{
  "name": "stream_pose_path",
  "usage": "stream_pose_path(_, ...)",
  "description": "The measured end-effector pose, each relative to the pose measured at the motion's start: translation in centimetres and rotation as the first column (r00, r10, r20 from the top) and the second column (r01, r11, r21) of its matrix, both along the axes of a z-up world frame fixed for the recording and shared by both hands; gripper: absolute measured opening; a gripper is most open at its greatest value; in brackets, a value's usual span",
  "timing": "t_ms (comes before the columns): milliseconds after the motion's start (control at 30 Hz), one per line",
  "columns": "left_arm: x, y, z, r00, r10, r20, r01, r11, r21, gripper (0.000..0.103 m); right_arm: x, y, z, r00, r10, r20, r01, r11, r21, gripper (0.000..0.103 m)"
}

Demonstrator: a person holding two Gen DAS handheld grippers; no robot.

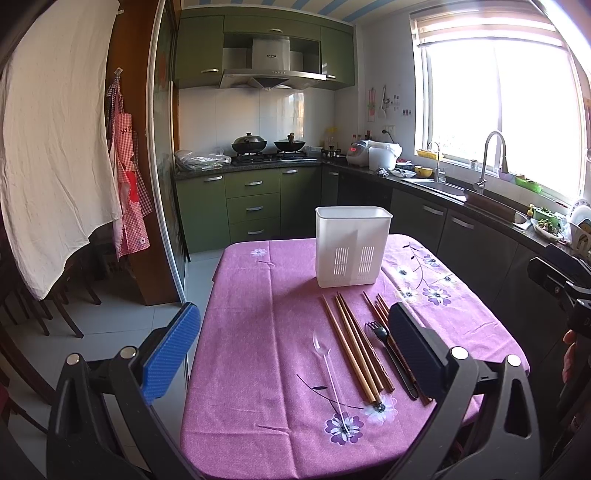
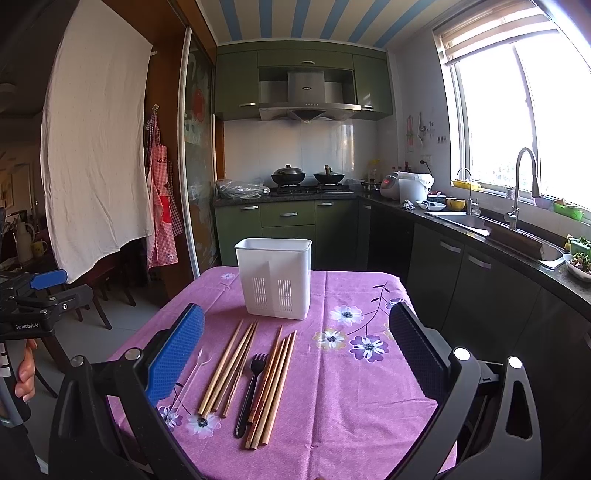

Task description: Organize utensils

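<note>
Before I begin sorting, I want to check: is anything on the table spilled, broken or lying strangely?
Nothing stands out. The white holder stands upright; the chopsticks, black fork and clear spoon lie flat on the purple tablecloth.

One white holder (image 2: 273, 277), one black fork (image 2: 251, 391), one clear spoon (image 1: 327, 363), roughly eight or nine wooden chopsticks (image 2: 229, 373).

Green cabinets (image 2: 284, 214) and steel range hood (image 2: 308, 96) on far wall; two woks (image 2: 288, 174) on stove. Bright window (image 2: 517, 122) right, above sink (image 2: 476, 221). White cloth (image 2: 96, 147) hangs left. Striped ceiling (image 2: 314, 18), grey tiled floor (image 1: 122, 325).
</note>
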State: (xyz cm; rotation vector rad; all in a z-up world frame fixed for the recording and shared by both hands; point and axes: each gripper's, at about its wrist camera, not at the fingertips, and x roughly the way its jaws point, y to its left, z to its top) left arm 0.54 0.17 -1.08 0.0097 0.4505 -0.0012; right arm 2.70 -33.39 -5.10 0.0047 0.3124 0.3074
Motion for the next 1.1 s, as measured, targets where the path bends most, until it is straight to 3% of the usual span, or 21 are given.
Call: stream_pose_path(1100,0.0,-0.1,-1.2,1.0,-0.003,-0.007,0.003,1.0,0.004,0.097,-0.1,0.2,0.3,1.0,0.001,-0.007,-0.001,1.0,-0.002,0.099)
